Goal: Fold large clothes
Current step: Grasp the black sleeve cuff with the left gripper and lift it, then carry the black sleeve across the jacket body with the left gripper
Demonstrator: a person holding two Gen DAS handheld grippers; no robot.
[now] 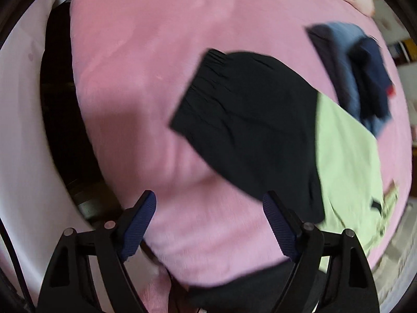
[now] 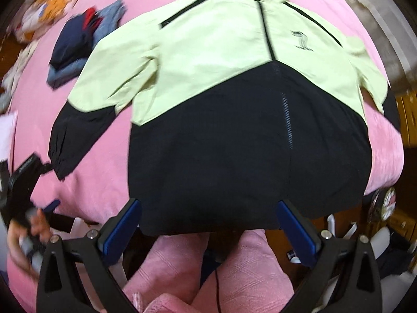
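Note:
A light-green and black hooded jacket lies spread flat, front up, on the pink bed cover, hood at the far end, sleeves out to each side. My right gripper is open and empty, just above the black bottom hem. My left gripper is open and empty above the pink cover, near the black cuffed sleeve; the green part lies to the right. The left gripper also shows at the left edge of the right wrist view.
A pile of folded blue and navy clothes lies beyond the jacket's left sleeve, also in the left wrist view. An orange-patterned pillow is at the far corner. The bed's edge drops to a dark gap on the left. Wooden furniture stands right.

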